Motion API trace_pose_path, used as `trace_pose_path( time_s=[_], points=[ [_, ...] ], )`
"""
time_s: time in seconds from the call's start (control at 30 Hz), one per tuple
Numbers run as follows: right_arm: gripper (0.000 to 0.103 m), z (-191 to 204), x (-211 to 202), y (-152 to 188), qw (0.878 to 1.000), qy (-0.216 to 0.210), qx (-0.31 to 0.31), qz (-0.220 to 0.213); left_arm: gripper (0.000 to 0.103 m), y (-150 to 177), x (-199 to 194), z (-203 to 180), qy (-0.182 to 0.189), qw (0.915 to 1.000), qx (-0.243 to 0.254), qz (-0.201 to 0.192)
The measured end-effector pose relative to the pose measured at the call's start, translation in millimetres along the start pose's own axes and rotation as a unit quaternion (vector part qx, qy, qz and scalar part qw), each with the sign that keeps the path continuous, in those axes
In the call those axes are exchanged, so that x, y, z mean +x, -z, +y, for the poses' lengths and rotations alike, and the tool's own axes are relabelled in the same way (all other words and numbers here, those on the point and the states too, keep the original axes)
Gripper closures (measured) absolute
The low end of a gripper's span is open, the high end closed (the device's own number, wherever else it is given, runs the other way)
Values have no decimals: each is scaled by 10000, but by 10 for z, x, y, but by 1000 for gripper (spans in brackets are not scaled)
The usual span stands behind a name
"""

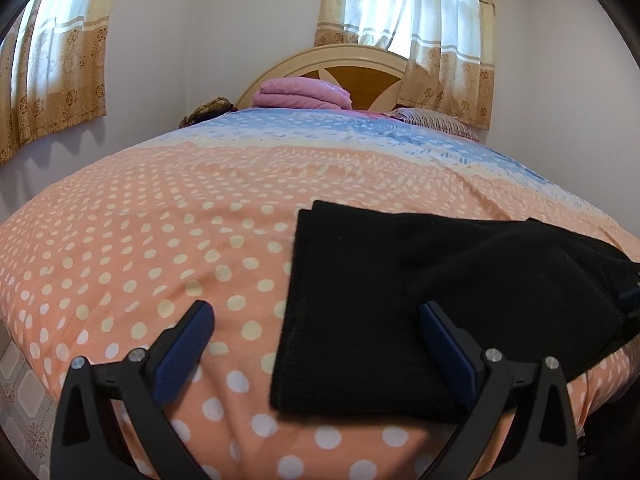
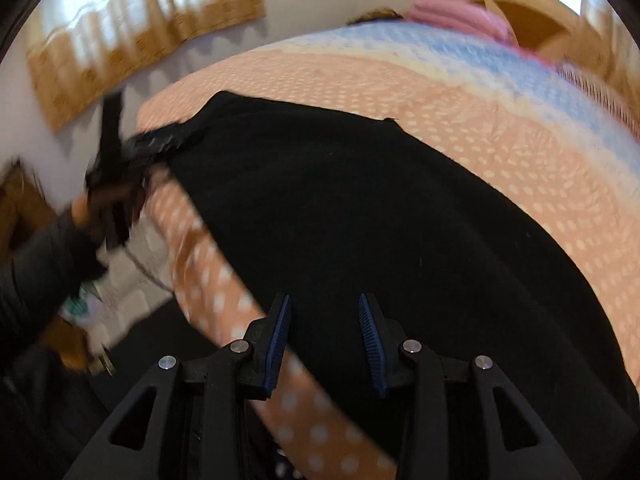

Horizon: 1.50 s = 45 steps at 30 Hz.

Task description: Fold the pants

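Observation:
The black pants (image 1: 420,300) lie folded into a flat rectangle on the orange dotted bedsheet (image 1: 140,240), toward the bed's near right side. My left gripper (image 1: 316,312) hovers low over their left edge, jaws wide open and holding nothing. One finger is above the bare sheet, the other above the black cloth. In the right wrist view the pants (image 2: 360,220) spread across the sheet (image 2: 500,140) up to the near bed edge. My right gripper (image 2: 324,300) stands partly open just above the cloth at that edge. Nothing is pinched between its blue pads.
A folded pink blanket (image 1: 302,94) and a striped pillow (image 1: 436,122) rest by the wooden headboard (image 1: 360,76). Curtains hang on both walls. Tiled floor (image 1: 20,400) shows past the bed's left edge. A person's dark sleeve (image 2: 36,264) is blurred at the left.

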State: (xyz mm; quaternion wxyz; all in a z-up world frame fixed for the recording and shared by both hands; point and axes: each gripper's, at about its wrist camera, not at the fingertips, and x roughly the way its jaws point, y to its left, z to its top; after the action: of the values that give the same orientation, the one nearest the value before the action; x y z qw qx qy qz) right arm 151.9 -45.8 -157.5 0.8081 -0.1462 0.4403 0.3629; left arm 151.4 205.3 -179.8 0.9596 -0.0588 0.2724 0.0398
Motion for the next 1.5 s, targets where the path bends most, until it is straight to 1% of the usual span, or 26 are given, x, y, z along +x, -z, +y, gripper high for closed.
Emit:
trace_pose_path(
  time_s=[0.1,0.13,0.2,0.27,0.33,0.47,0.53,0.6,0.67,0.7,0.73,0.77,0.83,0.87,0.9,0.93,0.97,1.03,1.07,1.13,1.17,1.2,1.3,1.33,1.4,1.5],
  points=[
    [66,-4,-103,114,9999,-63,21,93,0,-42,-80,-26,-147,9999,-6,18],
    [66,-9,-122,141,9999,-88,31,110,0,-69,-164,-71,-234,9997,71,-76],
    [65,-28,-112,181,9997,-58,-46,229,0,-128,-296,-154,-253,9992,184,-236],
    [65,-30,-119,237,9997,-25,-146,215,0,-229,-441,-315,-101,9985,287,-460],
    [65,-35,-136,248,9998,-27,-50,195,0,-319,-495,-516,147,9978,383,-527],
    [65,-12,-278,338,9999,113,56,62,0,-405,-397,-1092,867,9929,725,-383],
    [65,-65,-398,422,9997,168,177,-43,0,-365,-300,-1284,1053,9904,860,-245],
    [65,-177,-585,526,9986,286,381,-224,0,-255,-168,-1467,1159,9878,1035,38],
    [65,-336,-812,659,9957,506,643,-426,0,-82,-40,-1601,1247,9837,1231,403],
    [65,-457,-966,754,9928,642,837,-564,0,-36,-13,-1627,1242,9825,1291,510],
    [65,-566,-1106,840,9895,780,1007,-682,0,42,34,-1644,1231,9810,1353,643],
    [65,-729,-1298,946,9840,995,1223,-827,0,50,-2,-1625,1245,9825,1287,519],
    [65,-980,-1609,1122,9715,1430,1576,-1042,0,15,-7,-1580,1316,9826,1181,573],
    [65,-1166,-1863,1262,9595,1709,1884,-1207,0,-13,-12,-1585,1336,9825,1166,570],
    [65,-1310,-2045,1364,9499,1863,2132,-1323,0,-25,-11,-1582,1339,9825,1166,565],
    [65,-1461,-2235,1475,9382,2024,2405,-1446,0,-42,-12,-1579,1310,9828,1177,562],
    [65,-1658,-2506,1655,9183,2271,2819,-1603,0,-31,-29,-1607,1289,9832,1172,544],
    [65,-1904,-2857,1929,8864,2609,3404,-1741,0,-36,-74,-1626,1283,9848,1088,439],
    [65,-2043,-3069,2141,8640,2805,3753,-1843,0,-67,-106,-1603,1291,9860,1002,342],
    [65,-2226,-3279,2399,8432,2933,4078,-1914,0,-86,-112,-1576,1293,9872,912,226],
    [65,-2300,-3332,2501,8367,2957,4206,-1888,0,-121,-125,-1554,1246,9883,870,158],
    [65,-2376,-3349,2603,8335,2933,4315,-1819,0,-129,-117,-1548,1202,9889,857,141],
    [65,-2521,-3274,2805,8347,2702,4498,-1672,0,-176,-88,-1513,1083,9908,810,108],
    [65,-2572,-3218,2864,8355,2560,4579,-1633,0,-177,-79,-1504,1052,9913,788,117],
    [65,-2622,-3149,2967,8421,2404,4574,-1546,0,-170,-49,-1497,1027,9916,770,147],
    [65,-2580,-2974,2977,8576,2203,4435,-1387,0,-147,-1,-1510,975,9916,817,220]
  ],
)
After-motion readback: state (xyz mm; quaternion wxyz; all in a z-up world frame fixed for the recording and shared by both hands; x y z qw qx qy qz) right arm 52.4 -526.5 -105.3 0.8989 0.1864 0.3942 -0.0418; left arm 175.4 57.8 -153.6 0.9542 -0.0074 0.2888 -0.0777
